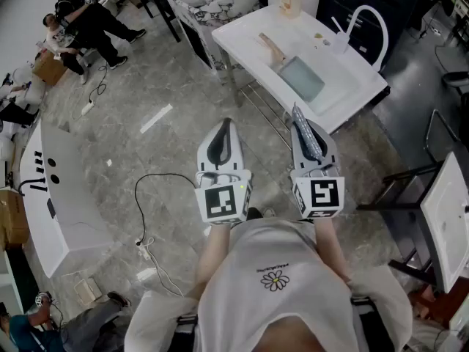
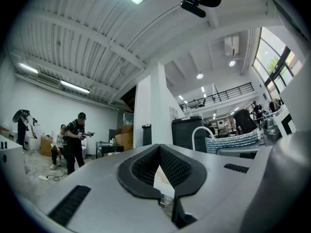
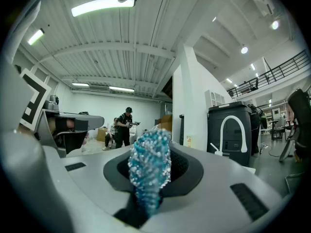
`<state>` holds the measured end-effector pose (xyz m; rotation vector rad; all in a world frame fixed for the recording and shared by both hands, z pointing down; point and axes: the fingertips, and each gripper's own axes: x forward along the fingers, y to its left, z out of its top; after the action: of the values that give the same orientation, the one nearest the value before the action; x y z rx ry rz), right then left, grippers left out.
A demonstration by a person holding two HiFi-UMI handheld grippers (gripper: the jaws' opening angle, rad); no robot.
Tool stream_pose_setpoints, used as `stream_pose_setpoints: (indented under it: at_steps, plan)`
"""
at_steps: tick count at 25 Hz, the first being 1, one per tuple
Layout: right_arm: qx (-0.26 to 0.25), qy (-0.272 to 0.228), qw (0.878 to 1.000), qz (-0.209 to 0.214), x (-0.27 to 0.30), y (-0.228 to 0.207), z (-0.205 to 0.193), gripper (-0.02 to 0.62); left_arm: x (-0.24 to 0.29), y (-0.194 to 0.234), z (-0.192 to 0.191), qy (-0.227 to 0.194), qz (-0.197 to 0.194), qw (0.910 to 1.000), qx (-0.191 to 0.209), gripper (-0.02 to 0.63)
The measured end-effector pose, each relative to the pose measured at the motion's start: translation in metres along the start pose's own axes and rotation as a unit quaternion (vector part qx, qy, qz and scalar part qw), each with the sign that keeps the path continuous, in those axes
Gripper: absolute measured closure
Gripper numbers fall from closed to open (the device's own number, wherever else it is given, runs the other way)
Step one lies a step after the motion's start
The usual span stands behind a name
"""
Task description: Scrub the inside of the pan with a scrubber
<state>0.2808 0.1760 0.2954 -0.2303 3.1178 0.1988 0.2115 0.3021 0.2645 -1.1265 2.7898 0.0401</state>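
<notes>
Right hand-held gripper (image 1: 296, 112) clamped on blue scrubber (image 3: 149, 166), carried level, probably ready to scrub. Left hand-held gripper (image 1: 226, 125) closed, empty. Pan (image 1: 301, 78) on white bench (image 1: 248, 32), well ahead.

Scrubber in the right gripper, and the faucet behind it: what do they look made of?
The scrubber looks like a pad of glittery teal synthetic yarn or mesh: bumpy surface, tiny bright flecks all over. The faucet is a smooth white arch with a dull, even finish; painted metal or plastic, the look leaves that open.
</notes>
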Motion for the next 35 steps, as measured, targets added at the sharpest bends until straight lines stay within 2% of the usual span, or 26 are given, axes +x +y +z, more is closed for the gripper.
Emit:
stream_pose_setpoints:
  at_steps: [7,16,22,26,29,32,35]
  plan:
    - [0.002,0.006,1.000,-0.001,0.004,-0.005,-0.004,0.532,0.007,0.006,-0.005,0.004,0.000,0.9999,0.015,0.591]
    - [0.067,-0.008,0.997,0.025,0.012,0.007,0.002,0.532,-0.002,0.025,0.000,0.011,0.019,0.9996,0.019,0.591]
    - [0.071,-0.001,0.997,0.040,0.023,0.008,-0.009,0.532,0.009,0.040,-0.013,0.012,0.029,0.9994,0.016,0.591]
    - [0.079,-0.004,0.996,0.048,0.043,0.001,-0.011,0.532,0.032,0.042,-0.016,0.001,0.021,0.9997,0.014,0.591]
    - [0.063,-0.006,0.997,0.049,0.067,-0.004,-0.011,0.532,0.058,0.048,-0.021,-0.002,0.013,0.9998,0.011,0.591]
    - [0.040,0.001,0.998,0.038,0.095,-0.010,-0.013,0.532,0.085,0.058,-0.025,-0.005,0.007,1.0000,0.003,0.591]
    - [0.042,0.004,0.999,0.021,0.130,-0.019,-0.015,0.532,0.120,0.073,-0.032,-0.006,-0.003,1.0000,-0.001,0.591]
